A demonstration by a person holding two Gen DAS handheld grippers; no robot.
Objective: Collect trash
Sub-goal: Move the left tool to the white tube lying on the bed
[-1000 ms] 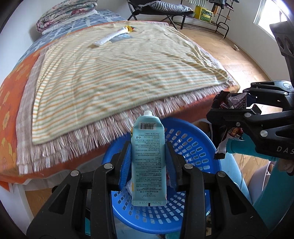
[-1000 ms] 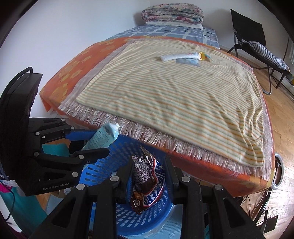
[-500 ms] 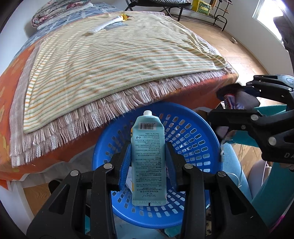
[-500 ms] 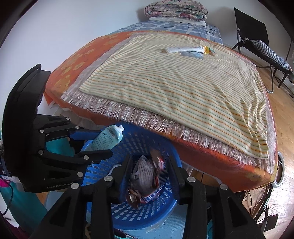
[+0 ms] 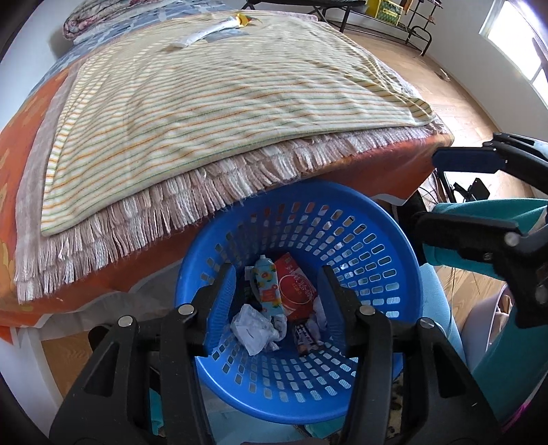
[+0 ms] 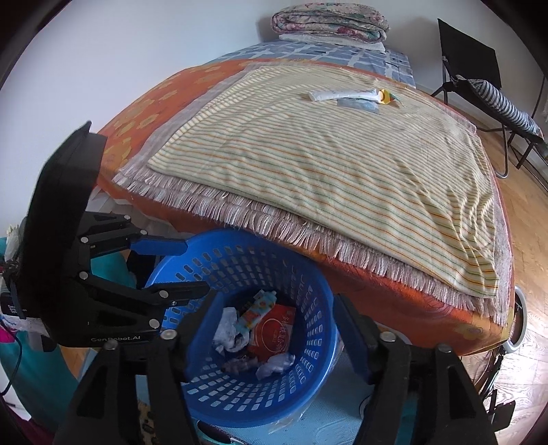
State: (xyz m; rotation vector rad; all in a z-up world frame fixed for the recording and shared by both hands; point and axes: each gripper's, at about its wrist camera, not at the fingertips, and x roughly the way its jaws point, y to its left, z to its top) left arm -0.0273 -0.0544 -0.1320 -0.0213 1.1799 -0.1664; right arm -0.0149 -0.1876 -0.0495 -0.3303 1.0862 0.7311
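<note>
A blue perforated basket [image 5: 370, 239] [image 6: 308, 284] stands on the floor at the bed's near edge. Inside lie a teal tube [image 5: 268, 289] [image 6: 257, 309], a red packet [image 5: 296, 291] [image 6: 274, 332], crumpled white paper [image 5: 251, 328] [image 6: 227, 325] and a dark snack wrapper [image 5: 304, 337]. My left gripper [image 5: 276, 294] [image 6: 195, 270] is open and empty above the basket. My right gripper [image 6: 274, 318] [image 5: 455, 191] is open and empty over the basket's right side. A white tube [image 6: 342, 93] [image 5: 209, 32], a yellow scrap [image 6: 385, 97] and a bluish packet [image 6: 358, 104] lie far off on the bed.
The bed carries a striped fringed blanket [image 6: 325, 157] [image 5: 212, 99] over an orange sheet [image 6: 144, 116]. Folded quilts [image 6: 328, 20] sit at its head. A black folding chair [image 6: 479, 68] stands right on the wooden floor [image 5: 428, 61]. A light blue mat [image 6: 335, 410] lies under the basket.
Both grippers opened. The teal tube dropped from the left one and the dark snack wrapper from the right one into the basket. Both views tilted down over the basket.
</note>
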